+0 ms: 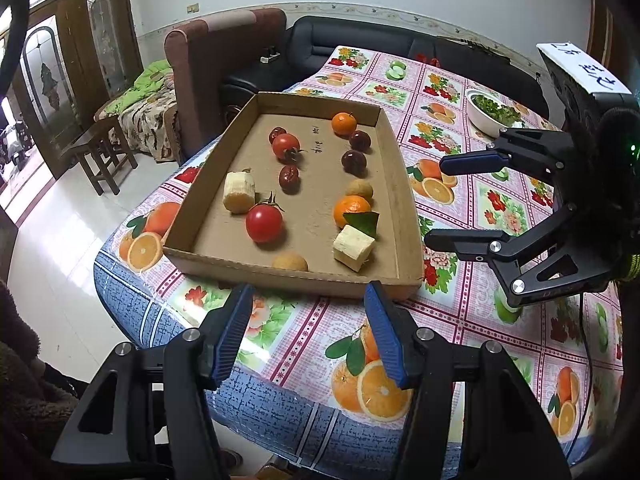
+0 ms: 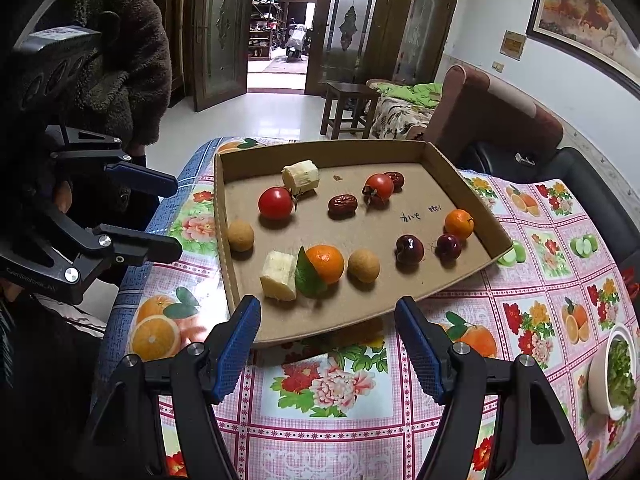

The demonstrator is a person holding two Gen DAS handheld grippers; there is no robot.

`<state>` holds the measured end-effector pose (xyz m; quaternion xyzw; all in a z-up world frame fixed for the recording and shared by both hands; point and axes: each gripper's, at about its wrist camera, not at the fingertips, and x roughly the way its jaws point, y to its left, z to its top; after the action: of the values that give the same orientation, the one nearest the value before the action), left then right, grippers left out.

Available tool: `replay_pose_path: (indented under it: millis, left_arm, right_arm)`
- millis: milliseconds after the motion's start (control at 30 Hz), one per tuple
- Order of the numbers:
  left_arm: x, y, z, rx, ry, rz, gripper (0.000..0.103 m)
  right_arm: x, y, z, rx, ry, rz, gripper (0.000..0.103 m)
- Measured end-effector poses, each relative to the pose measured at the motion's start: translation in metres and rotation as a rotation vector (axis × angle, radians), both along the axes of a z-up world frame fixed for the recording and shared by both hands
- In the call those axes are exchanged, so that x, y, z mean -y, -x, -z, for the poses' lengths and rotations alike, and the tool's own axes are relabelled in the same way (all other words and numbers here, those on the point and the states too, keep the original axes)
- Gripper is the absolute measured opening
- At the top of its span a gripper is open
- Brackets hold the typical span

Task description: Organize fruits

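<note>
While both grippers' jaws gape empty, the shallow cardboard tray (image 1: 394,184) holds glossy tomatoes (image 1: 264,223), mandarins (image 1: 351,209), wrinkled jujubes (image 1: 289,178) and cut banana chunks (image 1: 239,192).

Before you, the fruits (image 1: 264,222) lie scattered in the tray (image 1: 408,220) on the table (image 1: 460,320); the bowl (image 1: 478,114) stands beyond, right.

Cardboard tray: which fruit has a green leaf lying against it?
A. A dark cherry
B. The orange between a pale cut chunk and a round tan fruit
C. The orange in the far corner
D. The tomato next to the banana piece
B: the leaf rests against the near orange, which sits between the pale chunk and the tan fruit.
</note>
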<state>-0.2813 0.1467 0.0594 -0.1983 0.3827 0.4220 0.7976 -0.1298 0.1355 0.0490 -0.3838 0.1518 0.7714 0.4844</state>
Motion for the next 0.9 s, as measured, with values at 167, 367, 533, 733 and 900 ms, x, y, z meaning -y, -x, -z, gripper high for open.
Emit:
replay_pose_path:
  millis: [167,367,533,733,900]
  left_arm:
    - [-0.0004,0.0001,0.0,0.0,0.001,0.0,0.057]
    - [-0.0008,0.0004,0.0,0.001,0.003,0.0,0.057]
    - [-0.0019,0.0012,0.0001,0.002,0.008,-0.002,0.057]
    - [-0.0022,0.0012,-0.0004,0.002,0.004,-0.002,0.057]
    - [-0.002,0.0011,-0.0008,0.004,0.006,-0.002,0.057]
  right_arm:
    - [-0.0003,0.0009,-0.0004,0.002,-0.001,-0.002,0.071]
    - [-0.0014,-0.0005,-0.0016,0.002,0.0,0.0,0.071]
    - [-0.0032,-0.0014,-0.0017,0.0,0.006,-0.001,0.071]
    - [-0.004,-0.0008,-0.0015,-0.003,0.006,-0.004,0.071]
    - [-0.0044,-0.0011,-0.0018,-0.001,0.004,-0.002,0.071]
